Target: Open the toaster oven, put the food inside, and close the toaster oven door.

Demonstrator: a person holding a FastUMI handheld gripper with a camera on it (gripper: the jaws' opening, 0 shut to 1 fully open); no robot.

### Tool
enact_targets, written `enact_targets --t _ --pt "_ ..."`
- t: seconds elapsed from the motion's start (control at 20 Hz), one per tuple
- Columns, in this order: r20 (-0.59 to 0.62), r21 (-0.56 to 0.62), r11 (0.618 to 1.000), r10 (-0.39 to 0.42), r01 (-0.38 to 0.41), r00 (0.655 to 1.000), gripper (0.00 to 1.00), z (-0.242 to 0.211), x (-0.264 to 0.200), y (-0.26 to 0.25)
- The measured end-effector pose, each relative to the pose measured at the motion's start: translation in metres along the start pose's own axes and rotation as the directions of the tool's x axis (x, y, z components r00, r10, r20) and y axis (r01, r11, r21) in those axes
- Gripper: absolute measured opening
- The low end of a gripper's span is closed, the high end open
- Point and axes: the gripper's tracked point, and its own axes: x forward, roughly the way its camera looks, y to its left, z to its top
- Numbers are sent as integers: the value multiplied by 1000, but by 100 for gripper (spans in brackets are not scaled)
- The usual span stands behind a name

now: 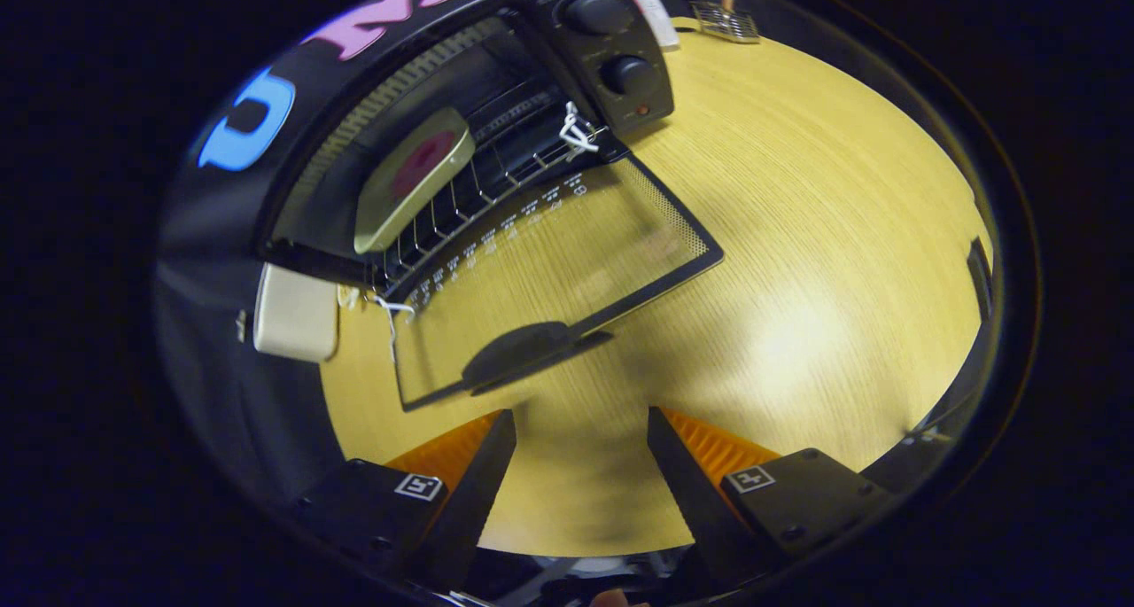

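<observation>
The toaster oven (461, 84) stands beyond my fingers with its glass door (549, 270) folded down flat over the wooden table (797, 235). The door's dark handle (523, 354) lies just ahead of my fingers. Inside, on the wire rack (496, 173), rests a pale green plate (412, 177) with a dark red piece of food on it. My gripper (580, 452) is open, with nothing but bare table between its fingers, a short way back from the handle. The oven's control panel with two knobs (620, 49) sits beside the opening.
A cream-coloured block (297, 313) lies by the oven's near corner. White ties (576, 133) hang at the door's hinges. A small metal grid object (725, 20) sits at the table's far edge. A dark rim (979, 279) bounds the table's side.
</observation>
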Motion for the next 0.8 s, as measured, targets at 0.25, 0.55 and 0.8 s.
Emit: enact_targets --t 0.25,0.55,0.8 --pt "60 -263 961 -67 80 996 99 6 12 8" --pt "115 -344 927 -114 147 987 99 22 34 17" --pt "137 -380 906 -145 188 980 98 24 35 17"
